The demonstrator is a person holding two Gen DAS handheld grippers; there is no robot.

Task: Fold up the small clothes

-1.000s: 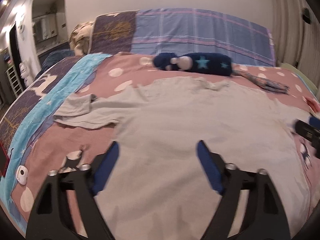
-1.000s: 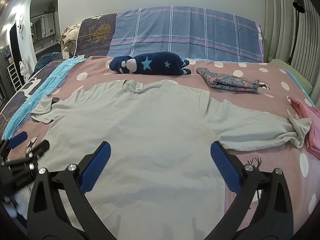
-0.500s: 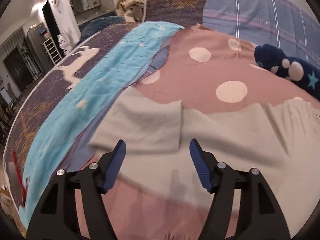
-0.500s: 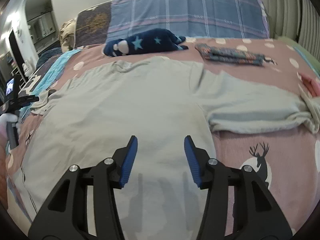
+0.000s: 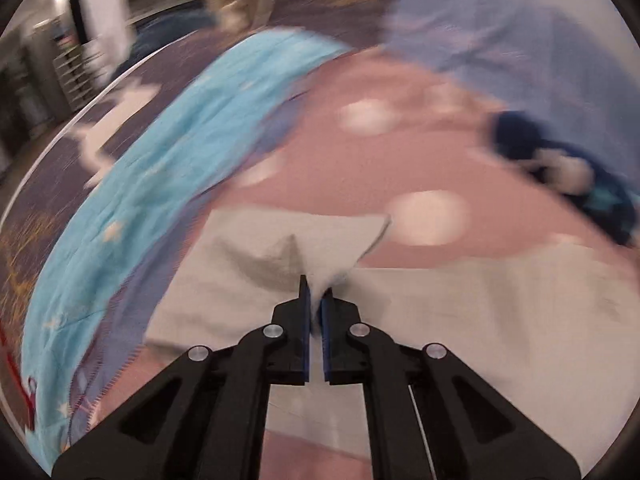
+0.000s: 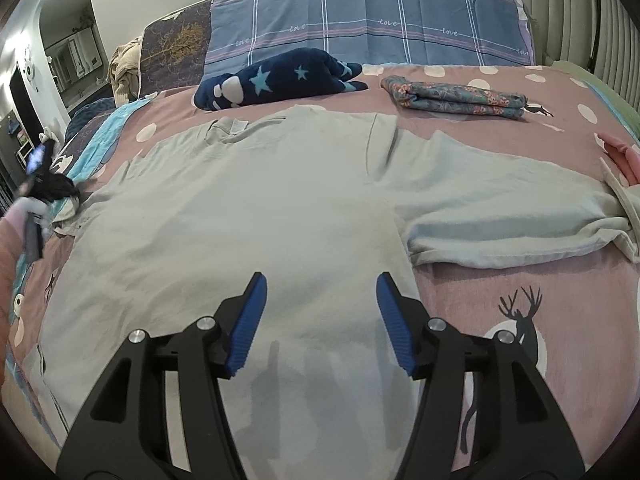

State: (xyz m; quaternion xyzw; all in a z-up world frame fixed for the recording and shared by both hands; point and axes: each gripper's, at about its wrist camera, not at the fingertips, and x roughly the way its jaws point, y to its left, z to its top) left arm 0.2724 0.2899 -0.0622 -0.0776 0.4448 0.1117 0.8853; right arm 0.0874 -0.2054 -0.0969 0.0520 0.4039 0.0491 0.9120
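Note:
A pale grey T-shirt (image 6: 248, 208) lies spread flat on the bed, neck toward the pillows. Its left sleeve (image 5: 280, 236) is pulled up into a small peak, and my left gripper (image 5: 316, 286) is shut on that fabric; this view is motion-blurred. In the right wrist view the left gripper (image 6: 70, 194) shows at the far left edge, at the sleeve. My right gripper (image 6: 320, 284) hovers over the lower right part of the shirt's body. Its jaws are opening, with only flat cloth under the gap and nothing pinched. The right sleeve (image 6: 500, 216) lies stretched out to the right.
A navy star-patterned soft item (image 6: 280, 76) and a folded floral cloth (image 6: 452, 98) lie beyond the shirt near the plaid pillow (image 6: 360, 12). A pink garment (image 6: 624, 156) sits at the right edge. A turquoise blanket (image 5: 160, 160) runs along the bed's left side.
My left gripper swung left from the shirt's body to the left sleeve and shut on it, raising a peak of fabric. The right gripper sank closer to the shirt, its jaws narrower than a second ago.

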